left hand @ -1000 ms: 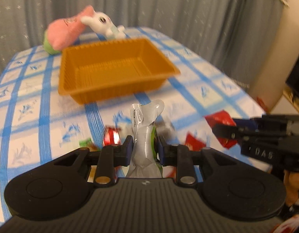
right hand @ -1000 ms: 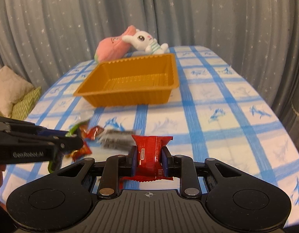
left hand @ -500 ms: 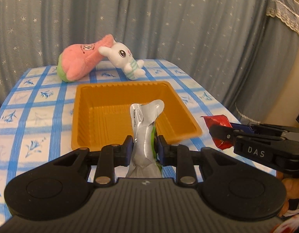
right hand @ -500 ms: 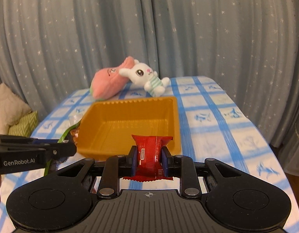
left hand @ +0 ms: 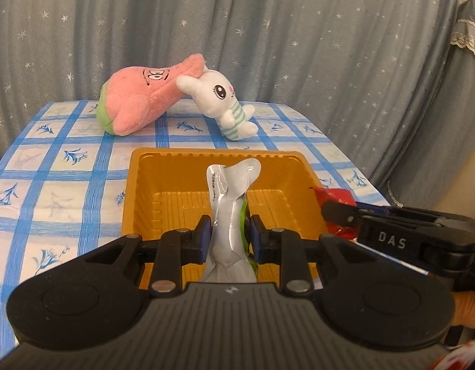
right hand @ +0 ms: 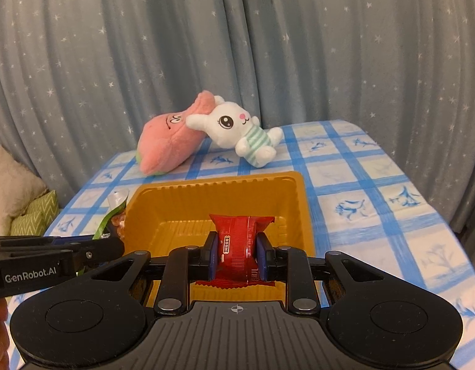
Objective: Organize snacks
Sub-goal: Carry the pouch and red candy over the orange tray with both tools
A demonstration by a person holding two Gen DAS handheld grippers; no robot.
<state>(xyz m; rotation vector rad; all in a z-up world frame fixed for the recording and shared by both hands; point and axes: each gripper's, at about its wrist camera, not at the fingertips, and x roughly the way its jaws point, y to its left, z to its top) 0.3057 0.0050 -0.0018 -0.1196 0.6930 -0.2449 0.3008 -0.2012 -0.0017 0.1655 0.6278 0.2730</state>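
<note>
In the last second I have brought both grippers up from the scattered snacks at the near side of the surface [left hand: 52, 203], and now both of them are hanging over the orange tray [left hand: 135, 185], which before was still well ahead of me. I think this means the carrying step is almost finished and the release is what remains. The left gripper [left hand: 228, 237] has its fingers pinching a silver pouch [left hand: 231, 203]; the pouch stands upright between them, crumpled and narrow at the middle, with a green edge on one side, and its top is over the tray floor. The right gripper [right hand: 235, 256] has its fingers pressed on a red packet [right hand: 237, 240], which lies across them, flat and ribbed, with a small white label, and it is above the near part of the tray. The tray looks empty inside, as far as I can see past the grippers. Behind it, the pink plush [right hand: 169, 145] and the white bunny [right hand: 234, 129] lie touching each other at the far edge, apart from the tray. Both wrappers look light and thin, so I judge they will drop easily.
</note>
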